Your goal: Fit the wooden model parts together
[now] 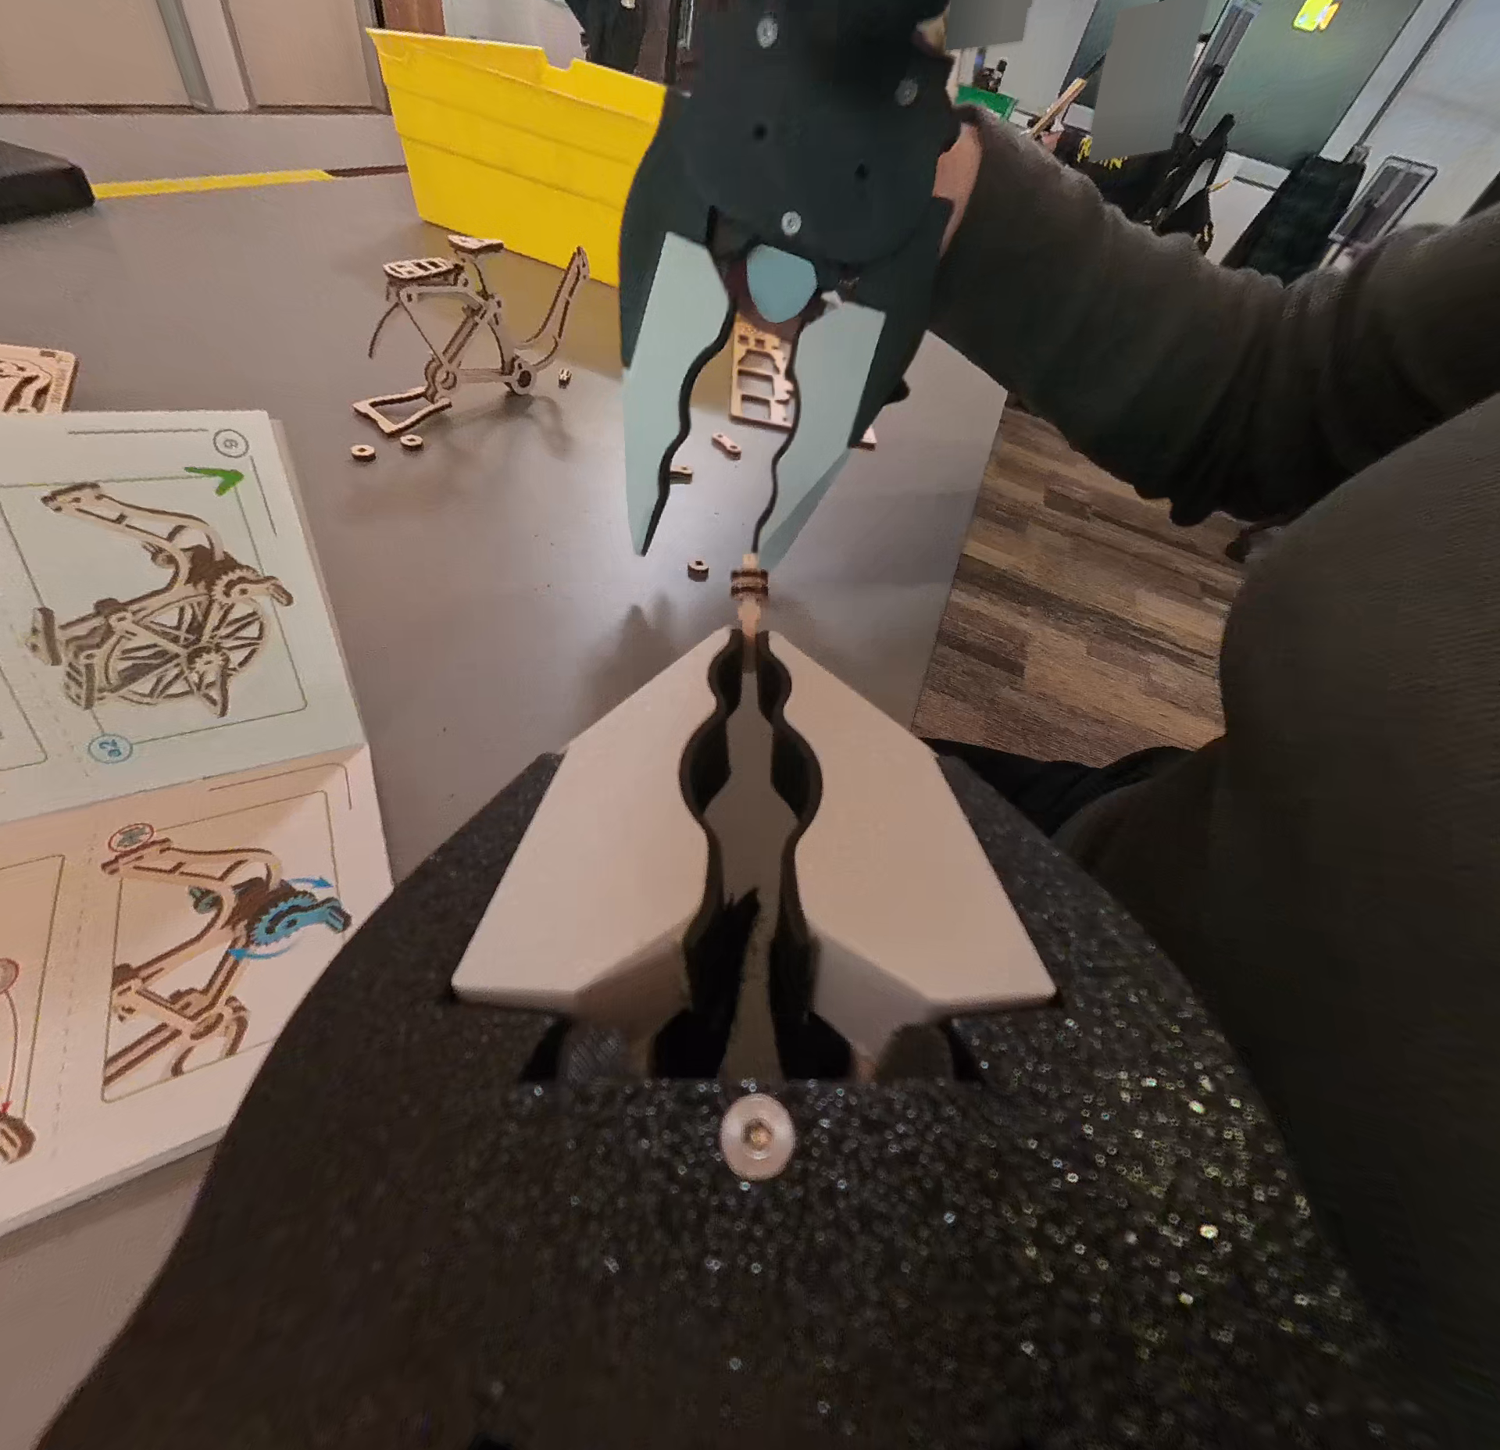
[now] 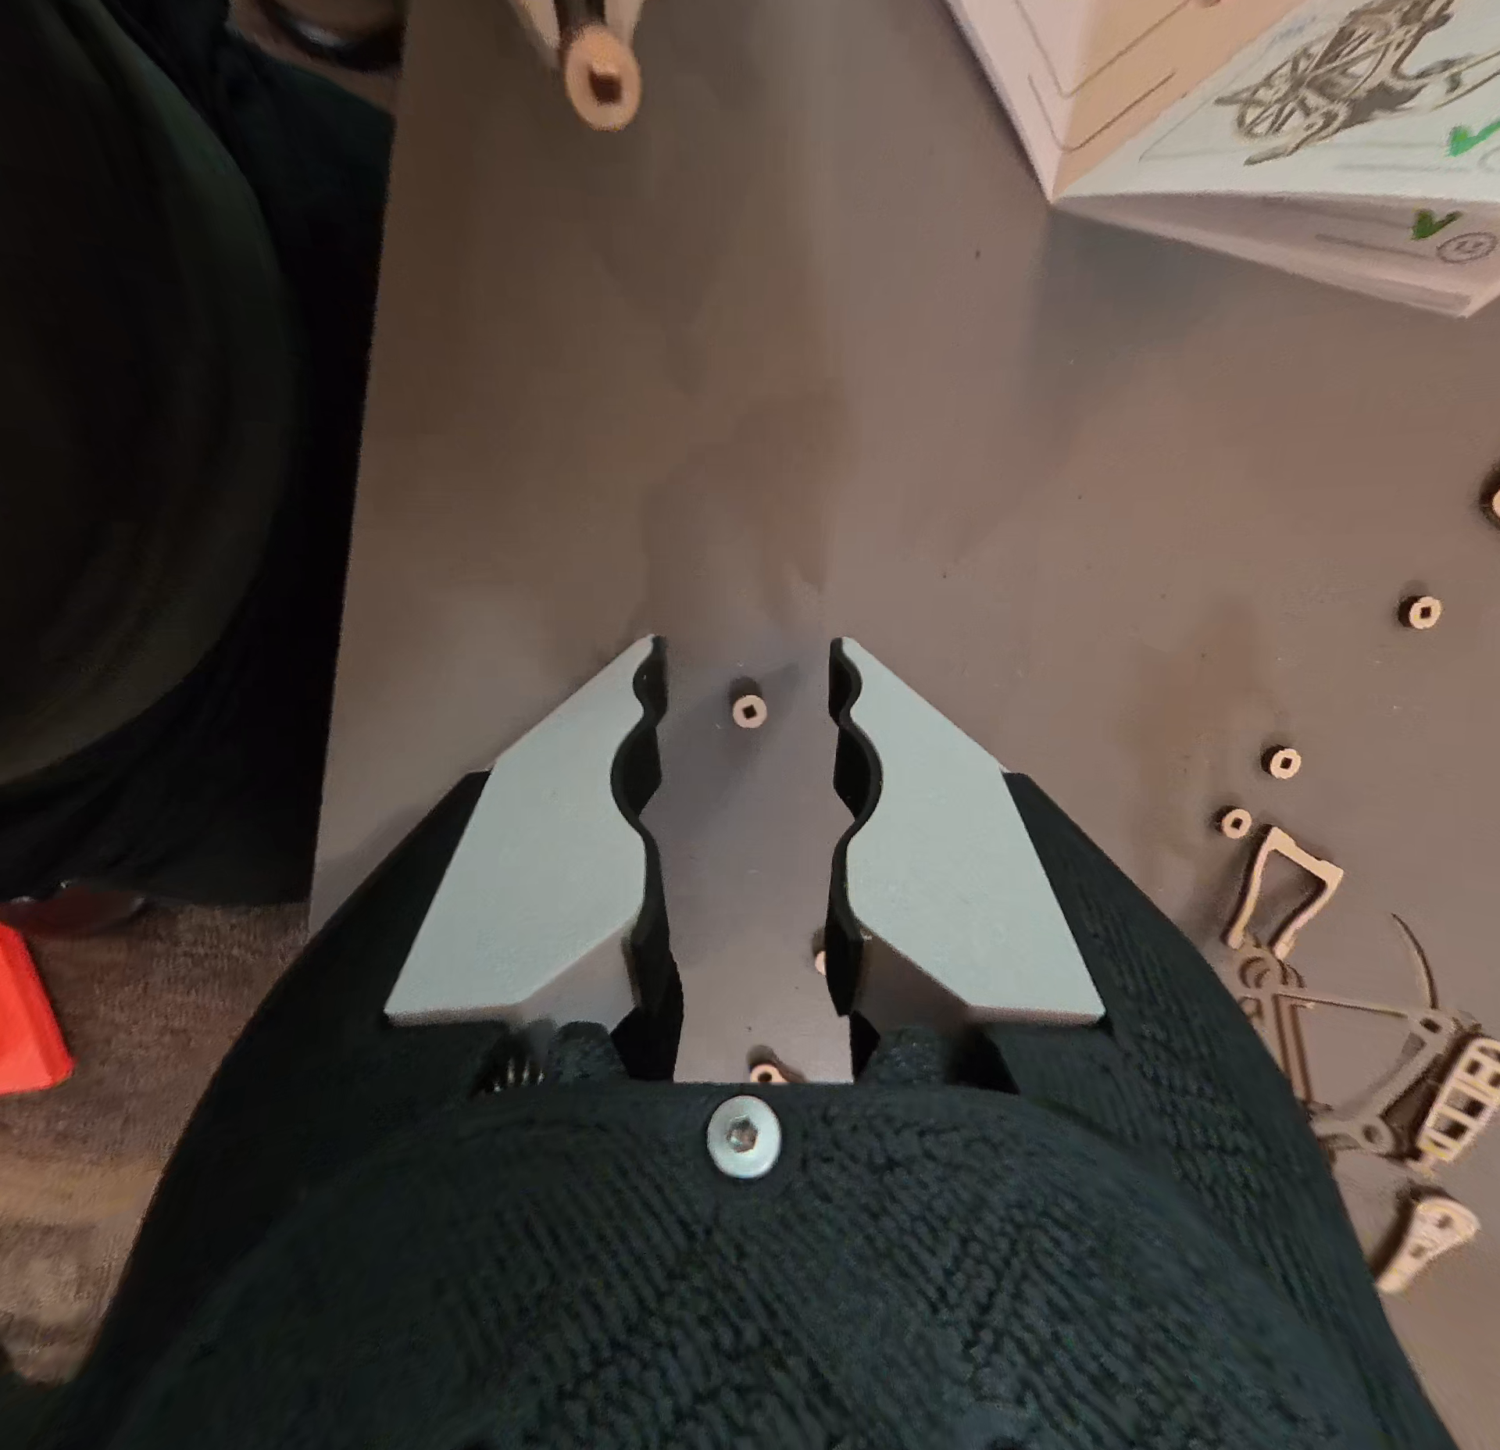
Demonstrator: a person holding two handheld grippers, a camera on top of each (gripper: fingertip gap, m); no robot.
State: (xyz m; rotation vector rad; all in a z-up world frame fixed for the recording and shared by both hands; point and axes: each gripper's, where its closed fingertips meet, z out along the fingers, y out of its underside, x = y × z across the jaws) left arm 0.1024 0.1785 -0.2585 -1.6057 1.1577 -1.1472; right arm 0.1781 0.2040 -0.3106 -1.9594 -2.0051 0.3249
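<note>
My left gripper [image 1: 751, 638] is shut on a short wooden axle with rings [image 1: 751, 590] and holds it above the grey table [image 1: 487, 599]. The axle shows end-on in the right wrist view [image 2: 602, 84]. My right gripper [image 2: 747, 646] is open and empty, pointing down at the table. In the left wrist view the right gripper [image 1: 708, 555] hangs just beyond the axle, one fingertip close to its end. A small wooden washer [image 2: 748, 711] lies on the table between the right fingertips. The partly built wooden bicycle model [image 1: 467, 340] stands farther back.
An open instruction booklet [image 1: 146, 680] lies at the left. A yellow bin [image 1: 519, 145] stands at the back. Loose washers [image 2: 1420, 611] and a cut wooden sheet [image 1: 759, 380] lie on the table. The table edge [image 1: 966, 567] drops to carpet at the right. A person's sleeve [image 1: 1177, 356] reaches in. Some 10 cm of space lies between my two pairs of fingers. My right gripper is the nearer one to the partly built wooden bicycle model [image 1: 467, 340]: about 15 cm, against 25 cm.
</note>
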